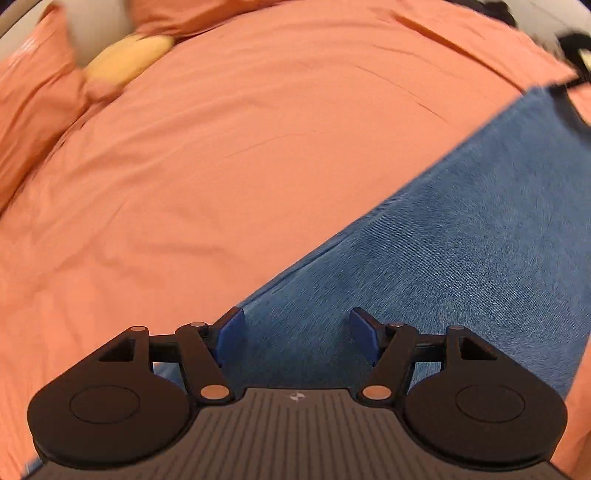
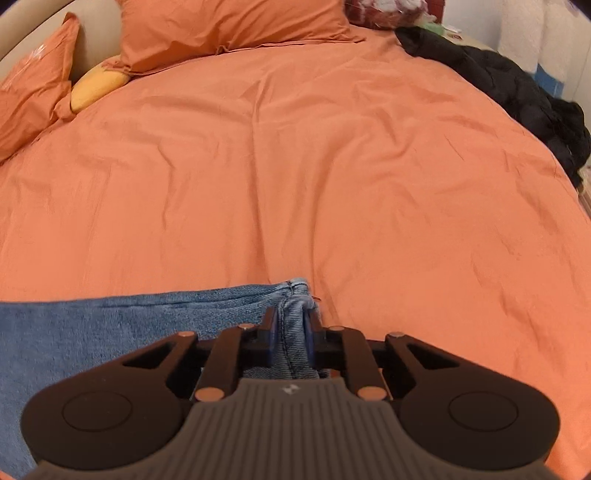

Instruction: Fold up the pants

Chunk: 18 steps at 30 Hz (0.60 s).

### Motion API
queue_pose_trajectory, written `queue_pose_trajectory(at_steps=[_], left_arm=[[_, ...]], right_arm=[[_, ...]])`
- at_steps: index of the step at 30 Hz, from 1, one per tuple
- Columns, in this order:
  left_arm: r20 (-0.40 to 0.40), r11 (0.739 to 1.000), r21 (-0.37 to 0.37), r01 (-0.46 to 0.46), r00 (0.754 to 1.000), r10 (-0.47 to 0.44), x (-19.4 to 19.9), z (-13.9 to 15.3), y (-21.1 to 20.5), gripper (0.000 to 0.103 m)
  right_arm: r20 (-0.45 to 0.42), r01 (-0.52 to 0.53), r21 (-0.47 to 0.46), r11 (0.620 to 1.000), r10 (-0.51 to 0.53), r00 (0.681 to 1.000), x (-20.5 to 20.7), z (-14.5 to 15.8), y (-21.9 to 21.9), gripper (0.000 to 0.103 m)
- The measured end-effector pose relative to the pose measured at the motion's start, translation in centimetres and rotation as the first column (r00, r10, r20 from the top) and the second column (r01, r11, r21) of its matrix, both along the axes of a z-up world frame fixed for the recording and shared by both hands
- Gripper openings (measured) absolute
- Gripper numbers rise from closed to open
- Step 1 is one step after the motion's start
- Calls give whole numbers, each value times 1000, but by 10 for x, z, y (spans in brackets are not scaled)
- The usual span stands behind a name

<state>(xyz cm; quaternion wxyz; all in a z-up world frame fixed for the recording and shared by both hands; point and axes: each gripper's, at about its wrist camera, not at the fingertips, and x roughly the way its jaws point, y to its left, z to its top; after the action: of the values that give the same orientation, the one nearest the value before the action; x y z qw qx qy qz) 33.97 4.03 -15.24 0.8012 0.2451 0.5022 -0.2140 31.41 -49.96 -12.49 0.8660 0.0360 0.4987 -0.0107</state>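
Note:
Blue denim pants [image 1: 436, 254] lie on an orange bedspread [image 1: 221, 166]. In the left wrist view they run as a long band from the lower middle to the upper right. My left gripper [image 1: 295, 332] is open, its blue pads just above the denim near its left edge, holding nothing. In the right wrist view the pants [image 2: 110, 325] stretch to the left, and my right gripper [image 2: 293, 325] is shut on a bunched hem corner of the pants [image 2: 295, 295].
Orange pillows [image 2: 229, 29] and a yellow cushion [image 2: 98, 86] lie at the head of the bed. A pile of black clothing [image 2: 517, 88] sits along the right edge of the bedspread [image 2: 332, 166]. The other gripper shows dark at the band's far end [image 1: 569, 107].

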Motion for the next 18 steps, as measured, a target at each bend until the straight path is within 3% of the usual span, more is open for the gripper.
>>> queue_pose_trajectory(at_steps=[4, 5, 6, 7, 9, 14, 18], left_arm=[[1, 998, 48, 43, 999, -44, 8, -14, -15, 71], [-19, 998, 49, 41, 999, -40, 11, -18, -18, 60], [-24, 998, 58, 32, 999, -31, 12, -22, -20, 41], [-17, 997, 75, 23, 1000, -22, 13, -26, -23, 33], [46, 991, 134, 8, 999, -15, 10, -31, -30, 6], [121, 987, 157, -21, 993, 2, -2, -33, -34, 1], [171, 976, 188, -110, 982, 78, 3, -37, -35, 0]], right_arm=[[104, -37, -54, 998, 43, 994, -6, 21, 9, 8], [130, -30, -56, 998, 37, 991, -7, 26, 7, 7], [141, -9, -47, 999, 16, 990, -5, 27, 5, 7], [138, 7, -34, 999, -3, 990, -2, 26, 3, 7], [128, 21, -40, 999, -15, 992, 4, 19, 2, 7], [95, 30, -99, 995, -20, 995, 14, -6, 8, 6], [61, 43, -100, 994, -36, 997, 20, -19, 8, 8]])
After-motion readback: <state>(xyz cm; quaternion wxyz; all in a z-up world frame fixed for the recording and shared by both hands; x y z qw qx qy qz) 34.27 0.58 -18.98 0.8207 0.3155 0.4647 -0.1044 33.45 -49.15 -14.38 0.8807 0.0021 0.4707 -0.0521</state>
